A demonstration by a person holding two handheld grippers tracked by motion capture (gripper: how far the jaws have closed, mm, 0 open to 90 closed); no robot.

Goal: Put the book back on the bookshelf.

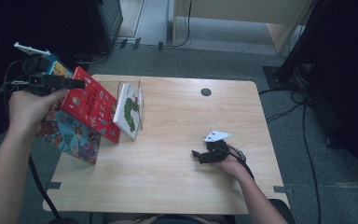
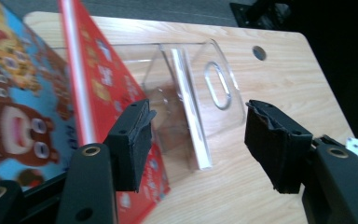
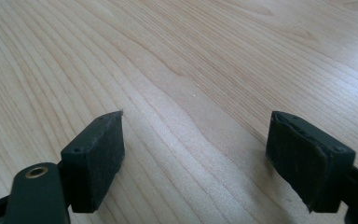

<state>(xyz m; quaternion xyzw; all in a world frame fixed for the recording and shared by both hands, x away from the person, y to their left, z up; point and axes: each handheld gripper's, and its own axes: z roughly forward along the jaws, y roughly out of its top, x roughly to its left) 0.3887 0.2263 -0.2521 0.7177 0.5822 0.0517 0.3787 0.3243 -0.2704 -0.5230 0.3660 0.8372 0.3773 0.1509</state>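
Note:
A red picture book (image 1: 91,105) leans against a clear acrylic book stand (image 1: 140,100) at the table's left. A white book with a green caterpillar cover (image 1: 129,110) stands in that stand. Behind the red book leans a blue cartoon book (image 1: 70,134). My left gripper (image 1: 80,84) is raised over the red book's top edge. In the left gripper view it (image 2: 198,140) is open, with the red book (image 2: 91,93) by its left jaw, the white book's edge (image 2: 191,112) and the stand (image 2: 219,84) beyond. My right gripper (image 1: 196,156) rests low on the table, open (image 3: 196,158) and holding nothing.
The wooden table (image 1: 182,186) has a round cable hole (image 1: 206,92) near its far edge. The blue book (image 2: 14,107) overhangs the table's left side. Cables and dark stands lie on the grey floor to the right.

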